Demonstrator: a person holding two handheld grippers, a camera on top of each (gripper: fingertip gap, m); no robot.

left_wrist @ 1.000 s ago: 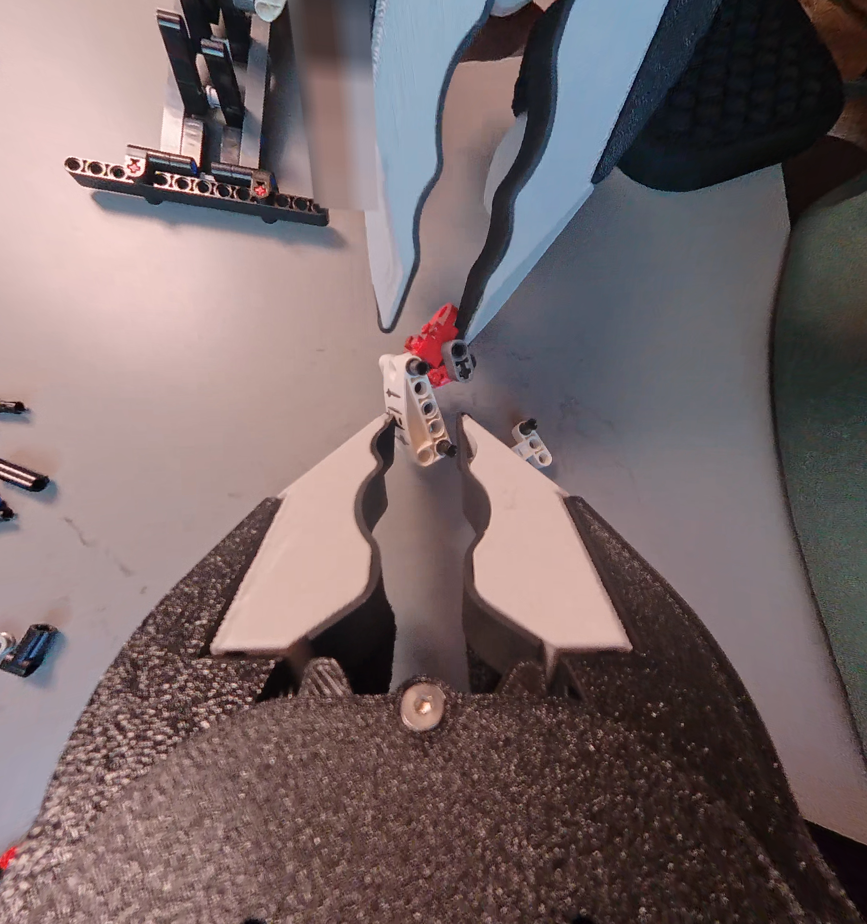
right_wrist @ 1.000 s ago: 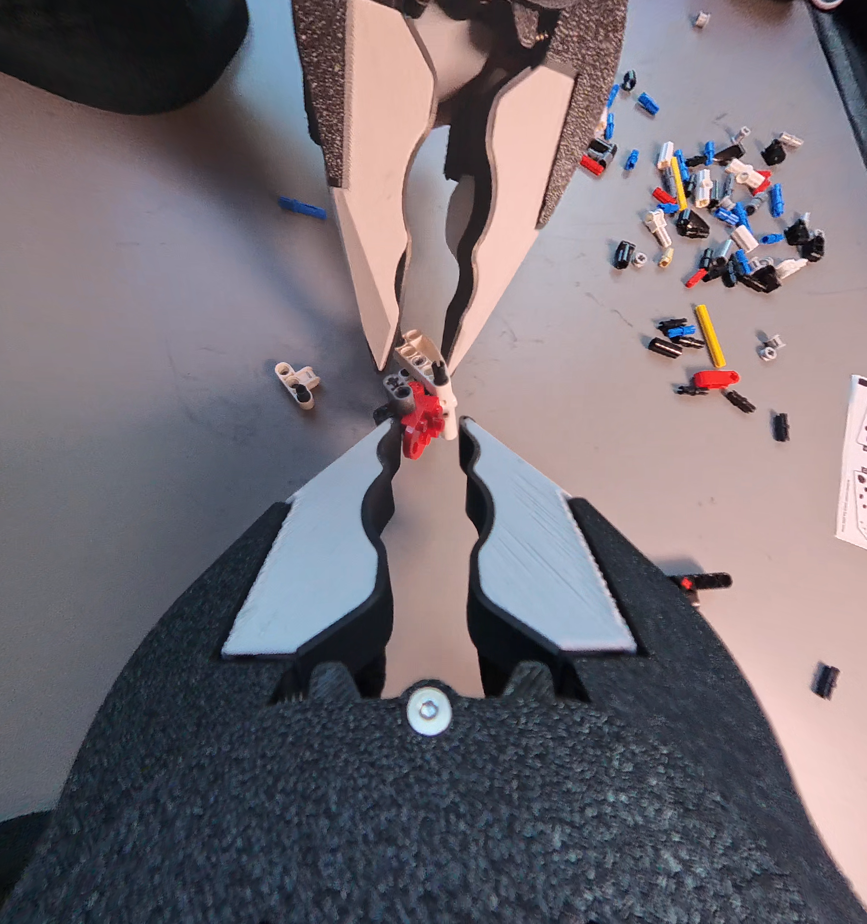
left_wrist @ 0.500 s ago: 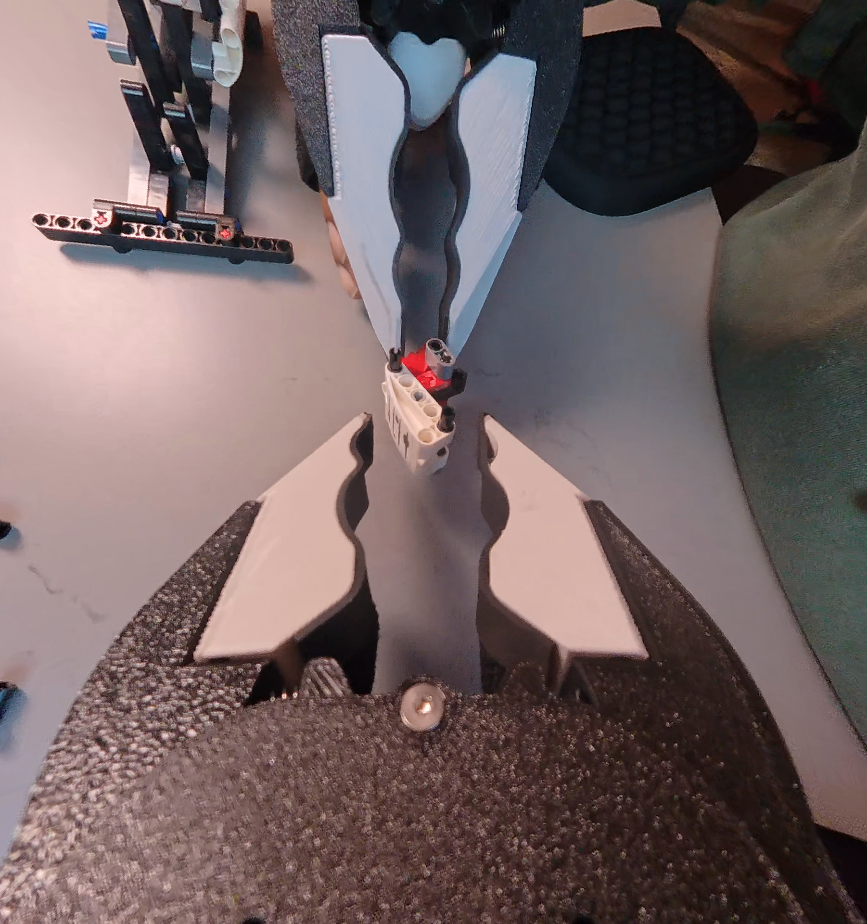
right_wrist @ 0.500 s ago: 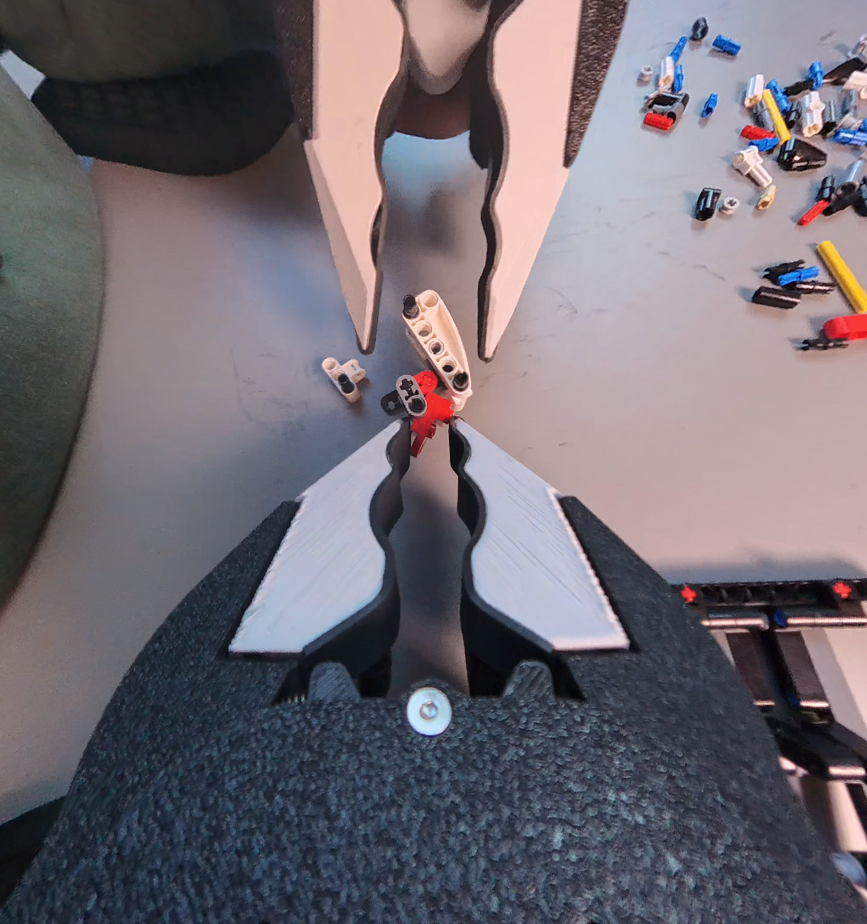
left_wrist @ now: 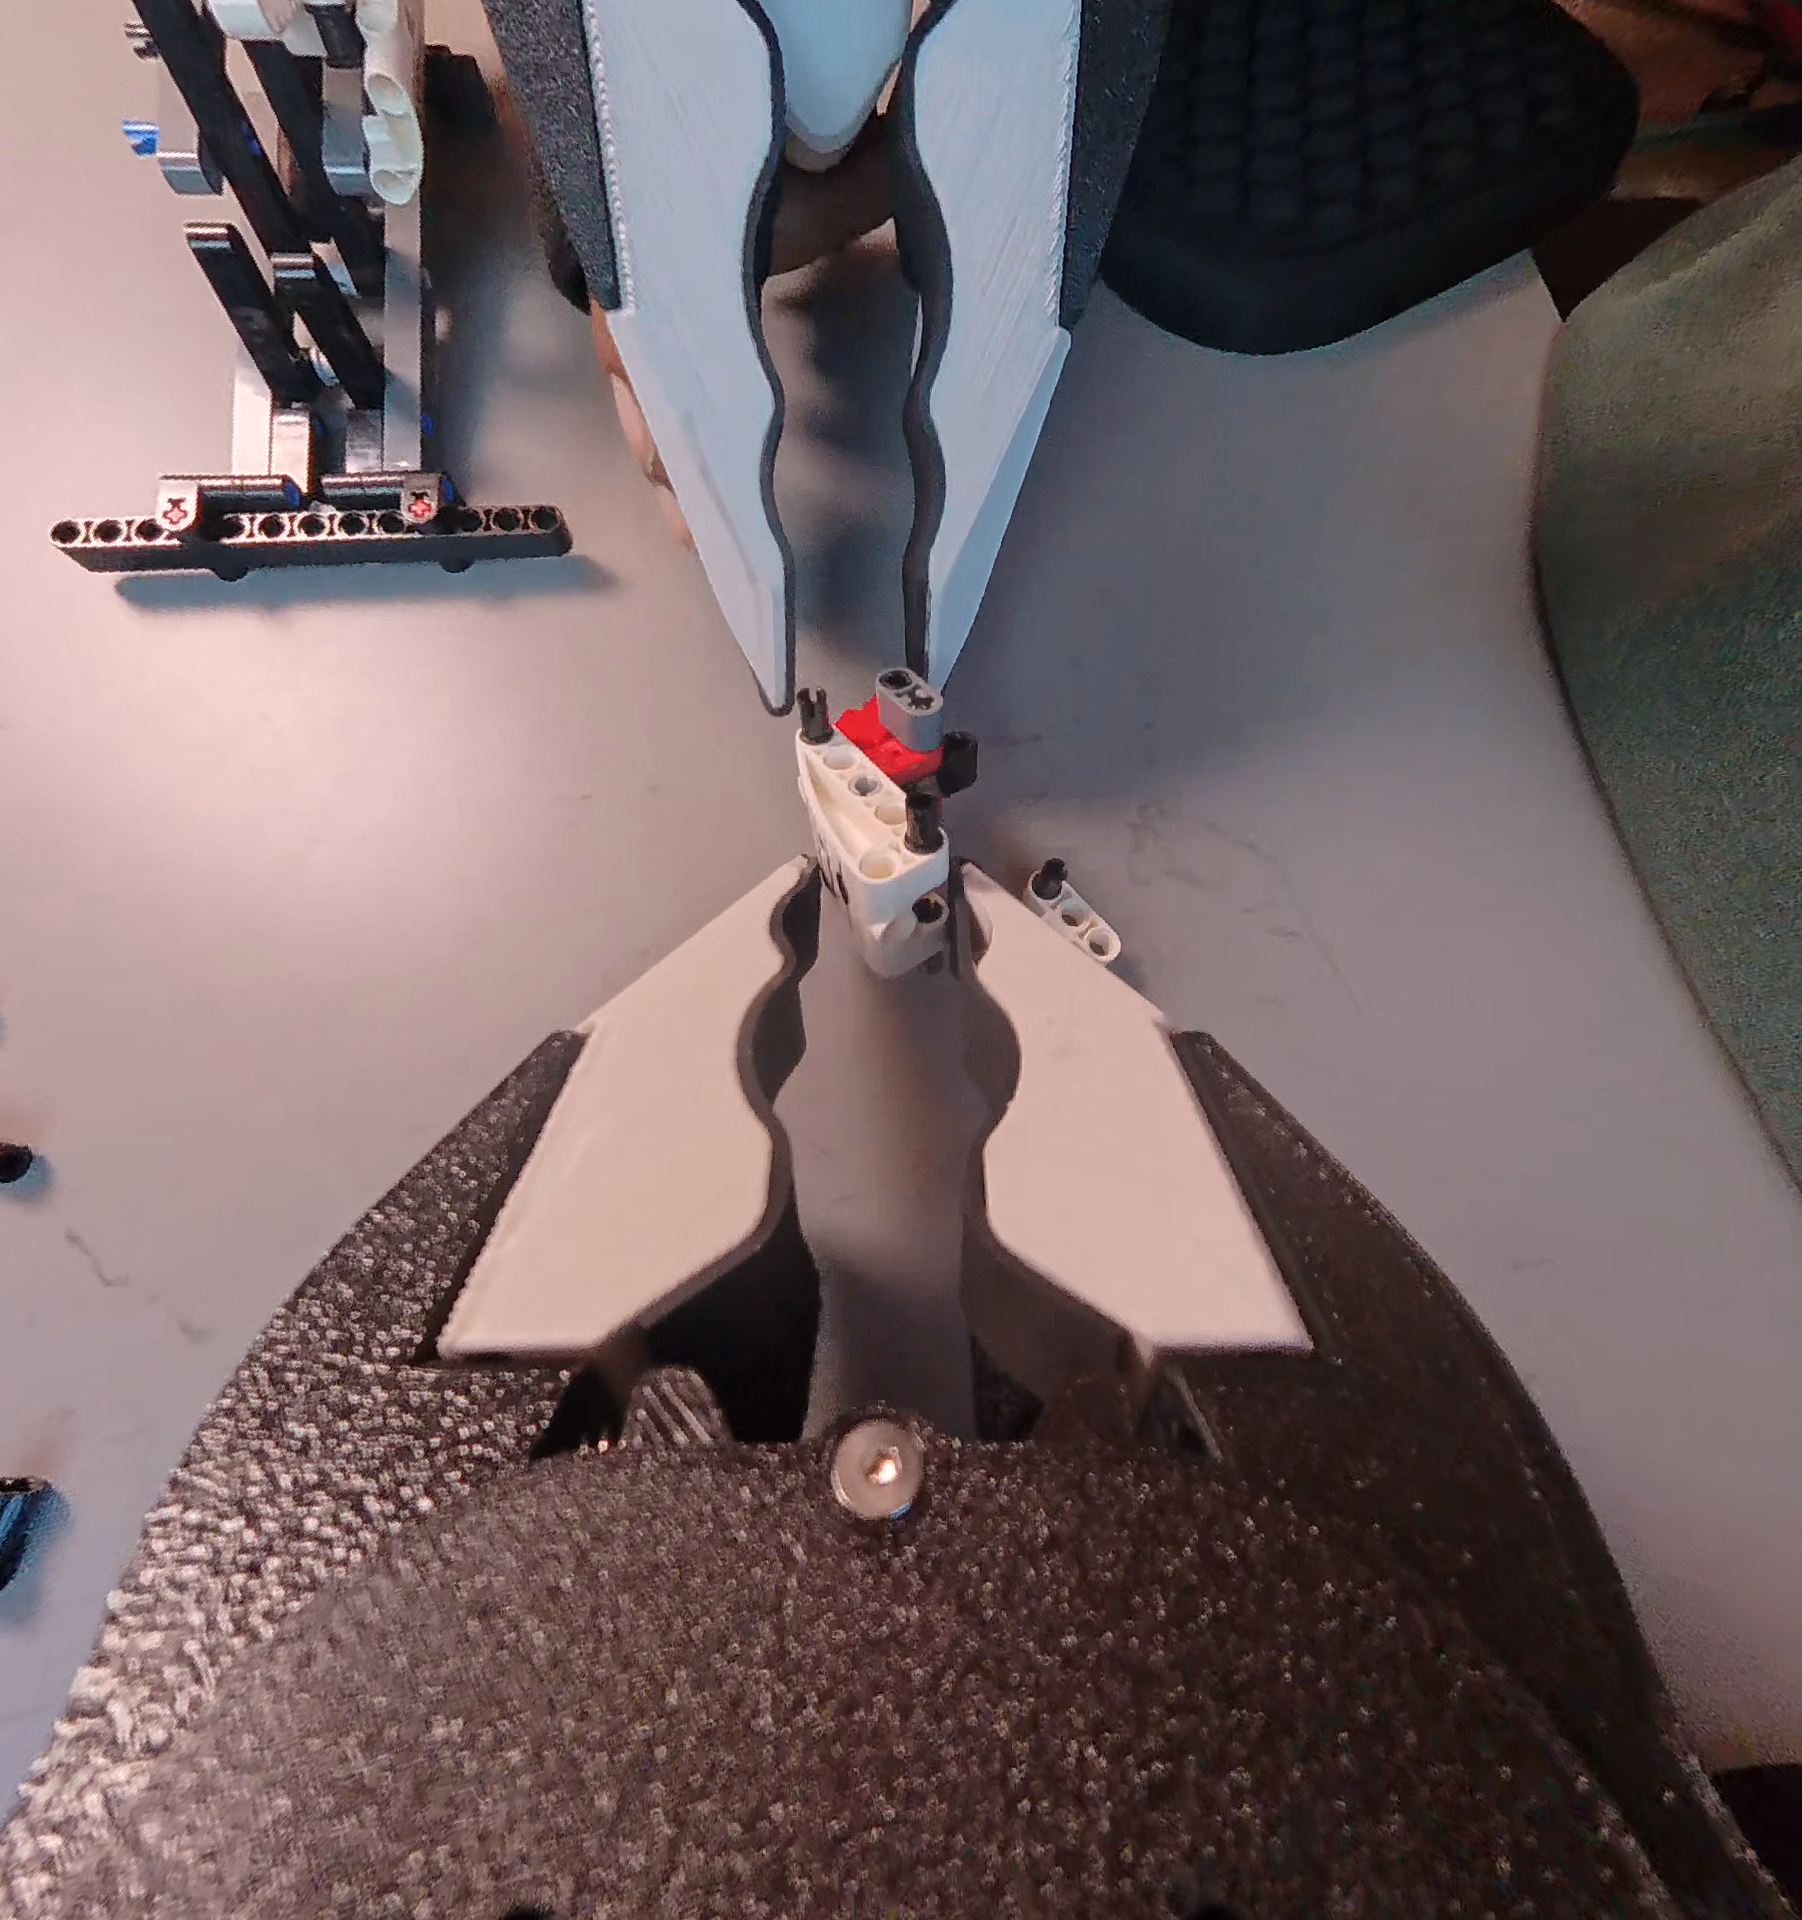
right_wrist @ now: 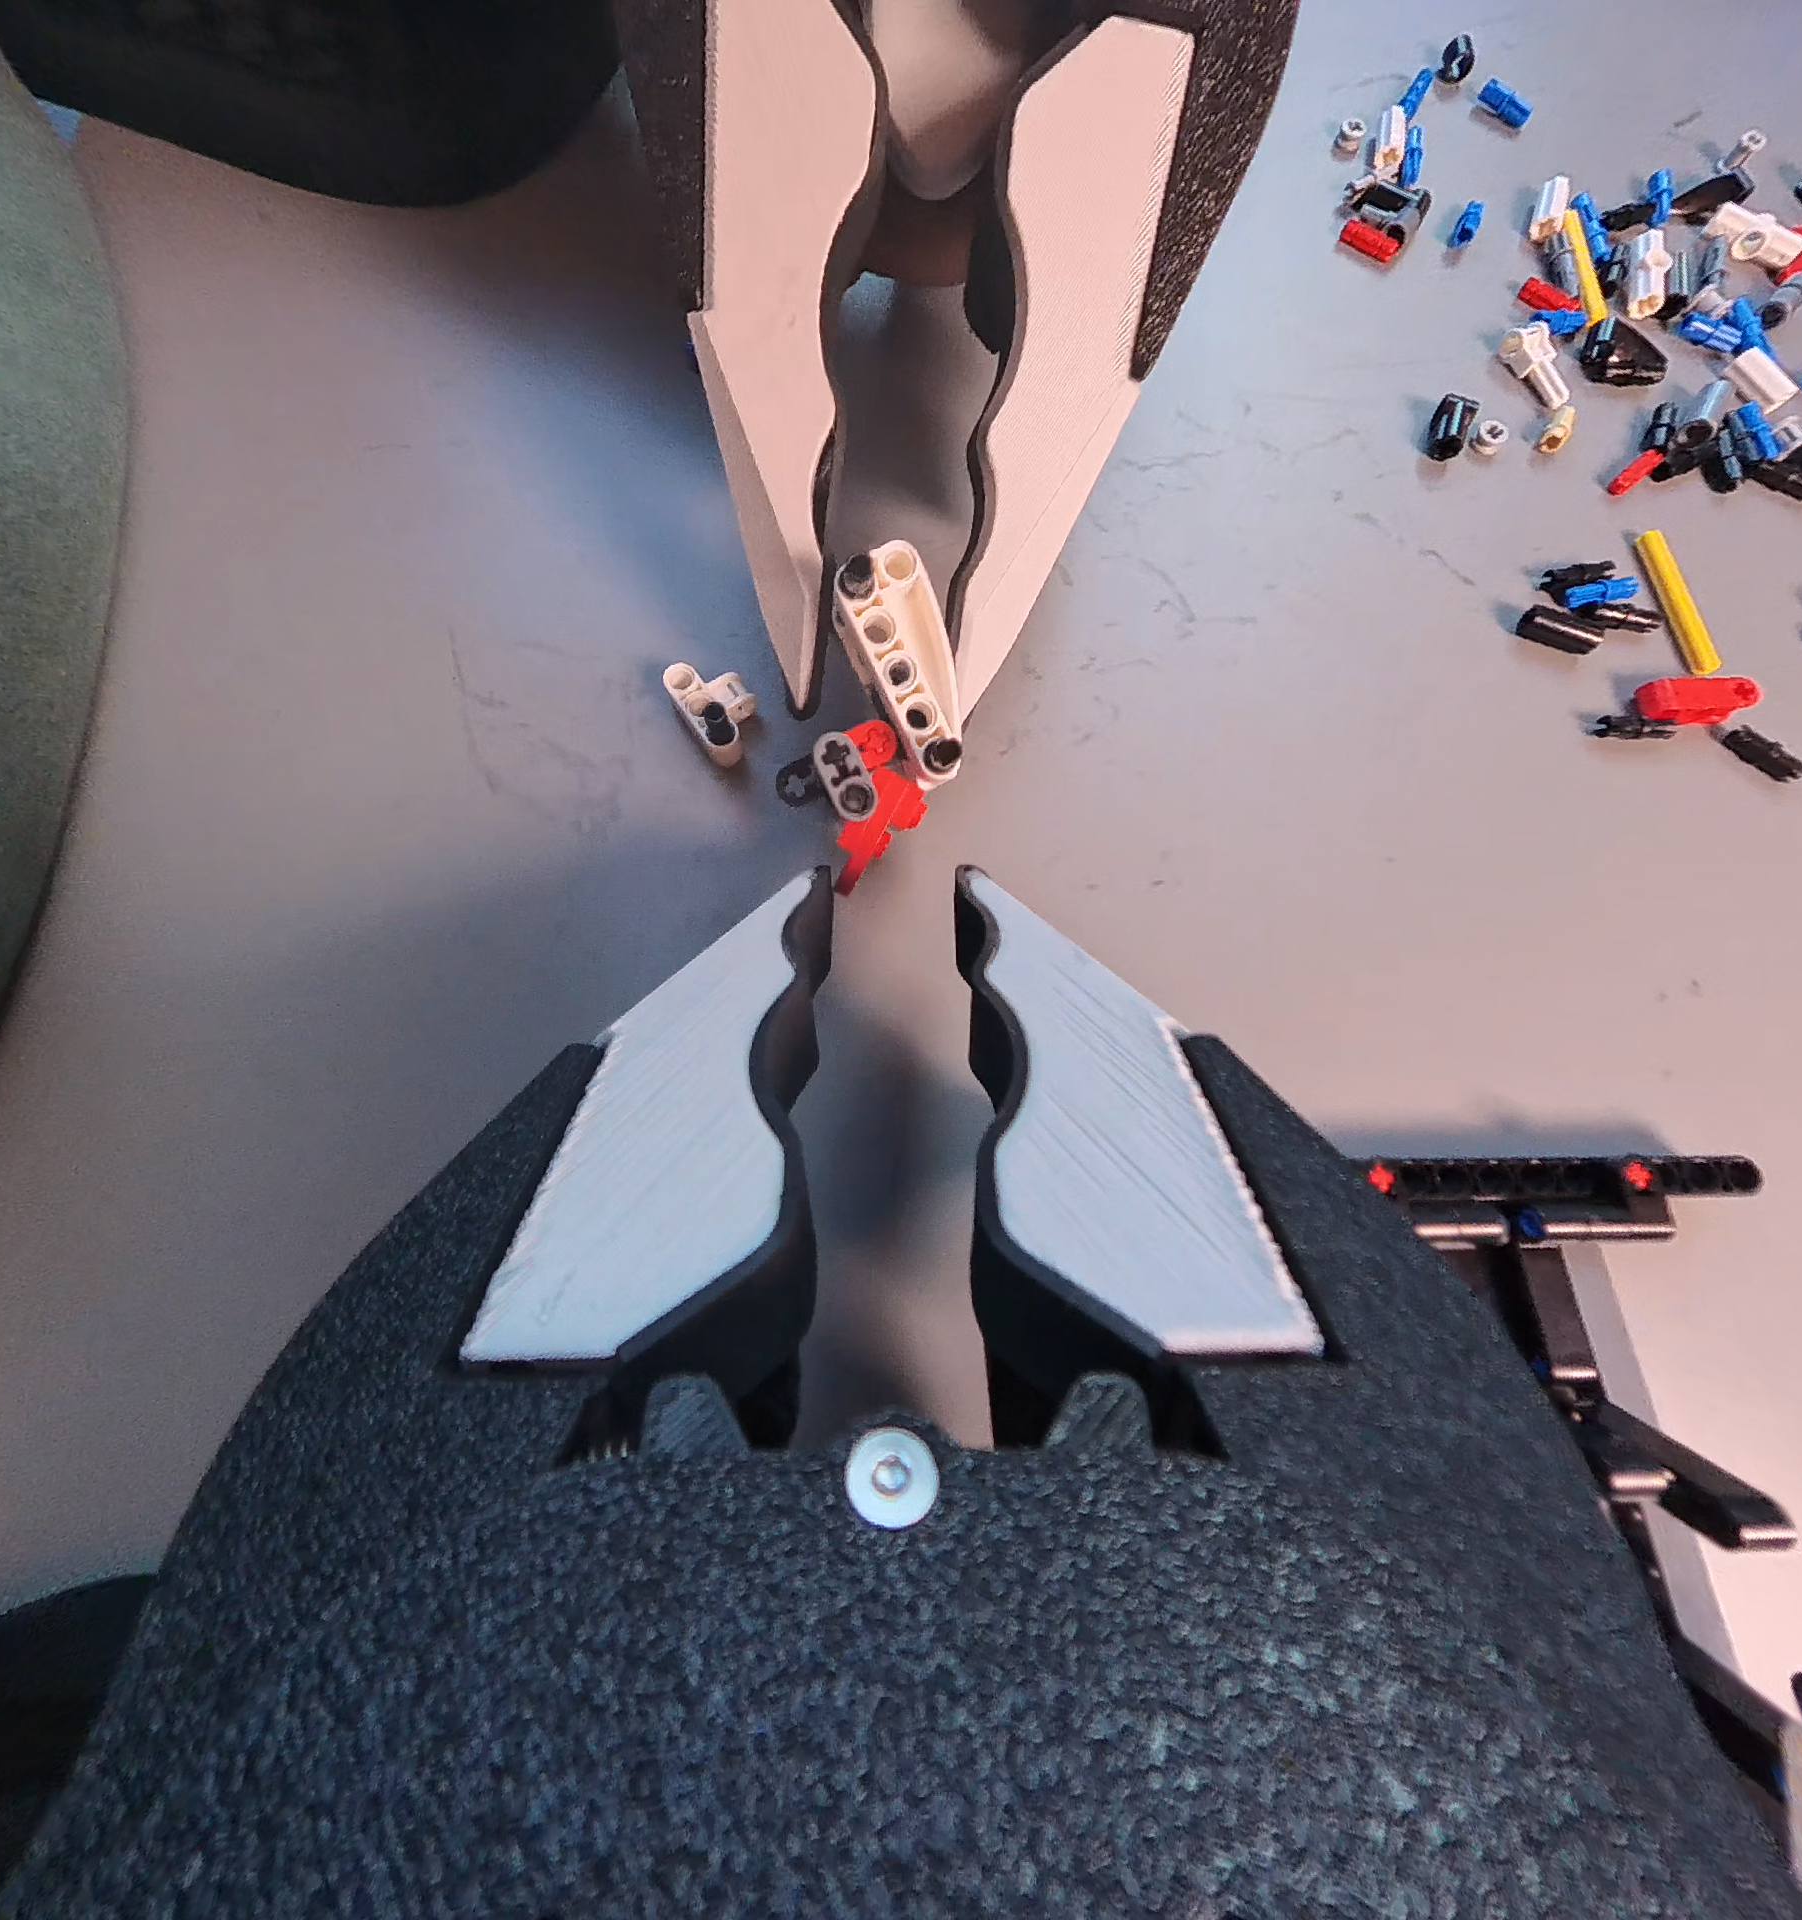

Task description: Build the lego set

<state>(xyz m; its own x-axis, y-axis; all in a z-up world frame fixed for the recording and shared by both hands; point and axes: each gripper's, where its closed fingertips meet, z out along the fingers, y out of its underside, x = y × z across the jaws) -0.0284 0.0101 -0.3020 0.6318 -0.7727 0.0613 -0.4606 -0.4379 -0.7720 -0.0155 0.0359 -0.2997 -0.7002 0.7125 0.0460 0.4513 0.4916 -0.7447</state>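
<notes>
White, red and grey, the small lego sub-assembly (left_wrist: 881, 821) sits mid-worktop (left_wrist: 357, 831) between two facing tools. The left tool (left_wrist: 881, 894) brackets its white beam (right_wrist: 897, 655), jaws narrowly apart; whether it truly grips, I cannot tell. The right tool (right_wrist: 892, 873) stands open and empty, one tip just beside the red piece (right_wrist: 876, 821). Light, stiff plastic (pressed joints may pop apart), best held across the beam's flat sides. Loose parts (right_wrist: 1655, 301) and the black frame (left_wrist: 305, 520) lie well apart, leaving room.
</notes>
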